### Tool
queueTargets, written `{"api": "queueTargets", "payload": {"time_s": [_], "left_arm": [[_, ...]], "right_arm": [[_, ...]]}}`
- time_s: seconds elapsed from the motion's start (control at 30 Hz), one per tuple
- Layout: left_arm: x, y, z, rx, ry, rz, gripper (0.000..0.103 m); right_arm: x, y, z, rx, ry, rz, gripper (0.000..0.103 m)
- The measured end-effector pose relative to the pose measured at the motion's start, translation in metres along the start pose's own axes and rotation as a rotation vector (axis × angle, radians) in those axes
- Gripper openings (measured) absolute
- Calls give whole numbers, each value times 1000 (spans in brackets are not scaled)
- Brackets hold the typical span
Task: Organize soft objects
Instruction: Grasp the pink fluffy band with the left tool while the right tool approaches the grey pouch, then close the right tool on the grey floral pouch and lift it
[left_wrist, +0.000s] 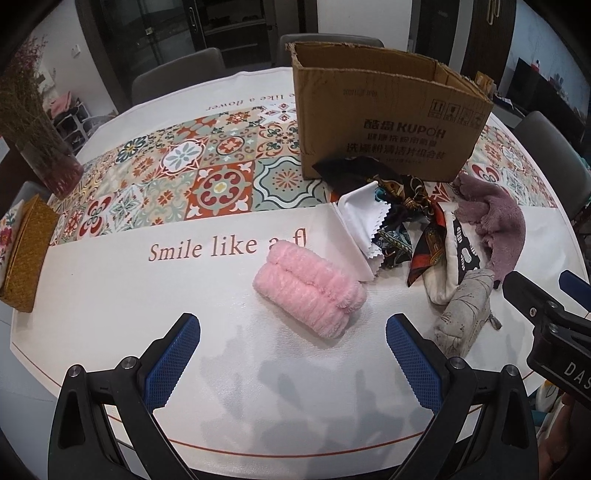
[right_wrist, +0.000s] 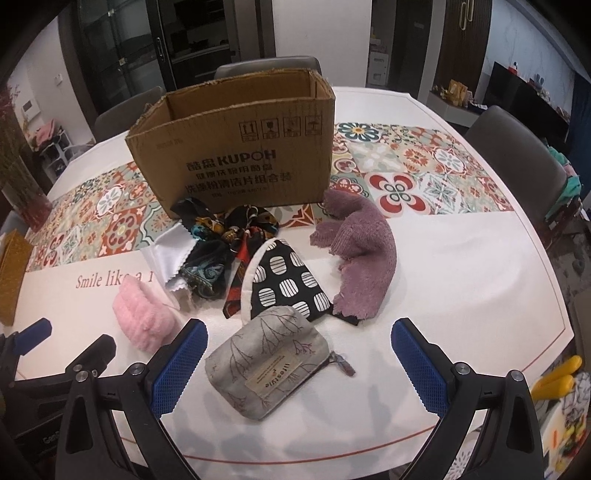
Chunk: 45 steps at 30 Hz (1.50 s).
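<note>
Hovering near the table's (left_wrist: 110, 314) front edge, the left gripper (left_wrist: 293, 341) and right gripper (right_wrist: 299, 349) both have jaws spread, empty. The fluffy pink rolled towel (left_wrist: 310, 291) lies toward mid-table, before the open cardboard box (left_wrist: 388, 118); it looks light and squashy, best pinched across its middle.

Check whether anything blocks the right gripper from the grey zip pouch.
Nothing visible does. The grey fabric zip pouch lies on the white table directly ahead of the open right gripper, with no other item in front of it.
</note>
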<state>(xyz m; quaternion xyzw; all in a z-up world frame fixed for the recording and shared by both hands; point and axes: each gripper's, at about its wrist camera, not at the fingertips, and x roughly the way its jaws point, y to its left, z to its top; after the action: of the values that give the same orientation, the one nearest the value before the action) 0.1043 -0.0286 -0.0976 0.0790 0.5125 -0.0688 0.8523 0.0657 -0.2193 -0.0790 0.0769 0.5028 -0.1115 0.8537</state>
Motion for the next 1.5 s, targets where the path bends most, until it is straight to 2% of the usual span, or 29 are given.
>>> {"api": "queueTargets", "payload": {"time_s": [0.1, 0.23, 0.6, 0.67, 0.83, 0.93, 1.23, 1.5], "left_arm": [[12, -3, 3, 11, 23, -8, 102], [27, -7, 7, 27, 53, -18, 97], [62, -16, 15, 60, 125, -8, 95], [68, -17, 16, 66, 141, -4, 92], [80, -22, 15, 88, 179, -9, 70], [86, -23, 15, 92, 204, -24, 63], [90, -22, 14, 88, 211, -57, 35], [83, -20, 12, 77, 198, -72, 27]], "right_arm": [[11, -1, 2, 6, 25, -1, 101], [23, -2, 5, 13, 50, 1, 101], [53, -6, 12, 32, 115, 14, 101], [57, -6, 12, 36, 126, 17, 101], [63, -7, 12, 41, 136, 13, 101], [64, -7, 13, 41, 138, 7, 101], [64, -1, 10, 26, 146, 20, 101], [65, 11, -1, -5, 195, 55, 99]]}}
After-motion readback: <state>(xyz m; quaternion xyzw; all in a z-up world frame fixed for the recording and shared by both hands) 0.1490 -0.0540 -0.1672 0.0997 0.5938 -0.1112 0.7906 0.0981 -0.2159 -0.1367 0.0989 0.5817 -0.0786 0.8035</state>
